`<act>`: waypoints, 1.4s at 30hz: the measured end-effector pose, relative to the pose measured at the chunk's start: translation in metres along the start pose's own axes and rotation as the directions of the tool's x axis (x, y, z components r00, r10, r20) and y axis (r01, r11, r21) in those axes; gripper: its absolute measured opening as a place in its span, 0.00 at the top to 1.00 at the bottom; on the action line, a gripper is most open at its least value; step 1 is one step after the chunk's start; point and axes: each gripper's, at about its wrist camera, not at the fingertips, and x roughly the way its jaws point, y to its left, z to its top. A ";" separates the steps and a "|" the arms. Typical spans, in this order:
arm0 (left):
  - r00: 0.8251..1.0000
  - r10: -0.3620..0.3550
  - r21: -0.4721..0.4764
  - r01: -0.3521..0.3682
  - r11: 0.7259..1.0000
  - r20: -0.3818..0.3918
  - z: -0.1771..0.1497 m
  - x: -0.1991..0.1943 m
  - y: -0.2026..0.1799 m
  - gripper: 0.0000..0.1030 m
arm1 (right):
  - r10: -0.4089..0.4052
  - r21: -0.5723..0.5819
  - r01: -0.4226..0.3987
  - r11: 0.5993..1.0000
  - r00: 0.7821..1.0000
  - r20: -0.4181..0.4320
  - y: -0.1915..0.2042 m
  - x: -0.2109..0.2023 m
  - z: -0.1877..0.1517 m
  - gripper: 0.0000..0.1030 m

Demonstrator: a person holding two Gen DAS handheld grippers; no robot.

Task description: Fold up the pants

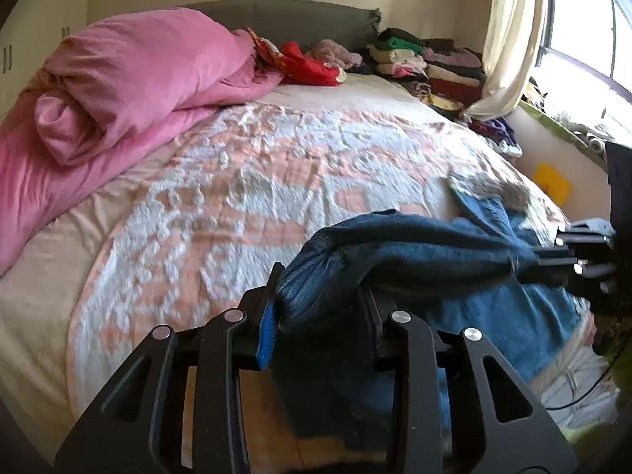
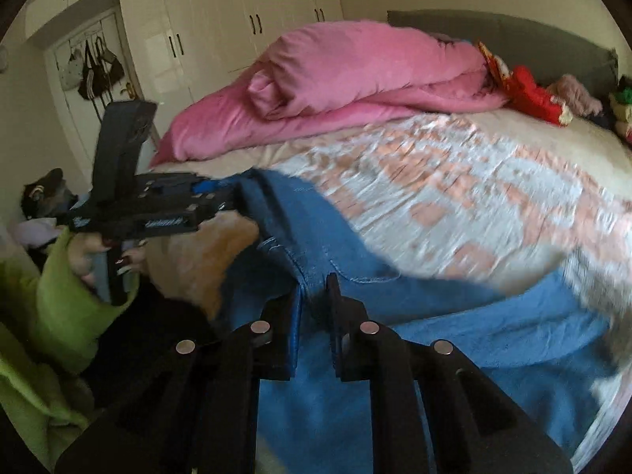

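Both jaws are clamped on the pants (image 1: 414, 245): left gripper (image 1: 316, 304) at 6 o'clock, right gripper (image 2: 314, 308) likewise. They drape over the bed (image 1: 237, 181) edge; the soft, heavy denim looks best gripped at seams.

Left black tongs (image 1: 316, 308) and right black tongs (image 2: 316, 316) both clamp, apparently firmly, blue denim pants (image 2: 434, 335).
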 end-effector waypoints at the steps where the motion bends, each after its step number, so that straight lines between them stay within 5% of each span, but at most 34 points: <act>1: 1.000 -0.001 0.003 0.001 1.000 -0.007 -0.004 -0.002 -0.002 0.75 | 0.004 0.001 -0.004 1.000 1.000 -0.008 0.004 -0.001 -0.005 0.89; 8: 0.996 0.016 0.002 -0.016 1.000 -0.087 -0.041 -0.009 -0.003 0.72 | 0.057 0.039 -0.054 0.998 0.995 -0.084 0.039 0.013 -0.051 0.89; 15: 0.984 0.048 -0.019 -0.052 0.998 -0.173 -0.066 -0.005 0.003 0.64 | 0.016 0.028 -0.011 1.000 0.987 -0.162 0.049 0.038 -0.073 0.89; 17: 0.983 0.049 -0.033 -0.056 0.998 -0.178 -0.071 -0.010 0.006 0.56 | 0.010 0.031 -0.005 1.000 0.985 -0.172 0.050 0.040 -0.075 0.89; 19: 0.982 0.064 -0.051 -0.074 0.996 -0.178 -0.075 -0.017 0.011 0.35 | 0.011 0.035 -0.005 0.999 0.984 -0.177 0.051 0.041 -0.077 0.89; 25: 0.992 0.076 -0.109 -0.087 0.990 -0.105 -0.072 -0.054 0.018 0.35 | 0.005 0.017 -0.002 1.000 0.984 -0.179 0.051 0.043 -0.077 0.87; 29: 0.998 -0.018 -0.085 0.013 0.996 -0.062 -0.051 -0.060 -0.009 0.37 | 0.013 0.018 -0.010 1.000 0.981 -0.196 0.054 0.048 -0.082 0.86; 33: 0.988 -0.053 -0.001 0.054 0.999 -0.147 -0.050 -0.021 -0.041 0.44 | 0.038 0.037 -0.031 0.999 0.980 -0.193 0.054 0.039 -0.081 0.76; 36: 0.977 -0.010 0.018 0.014 1.000 -0.214 -0.059 0.008 -0.044 0.45 | 0.055 0.050 -0.047 0.998 0.983 -0.173 0.054 0.025 -0.078 0.72; 42: 0.974 0.016 0.028 -0.010 1.000 -0.225 -0.071 0.019 -0.036 0.45 | -0.004 0.048 0.009 0.999 0.995 -0.097 0.043 0.005 -0.062 0.60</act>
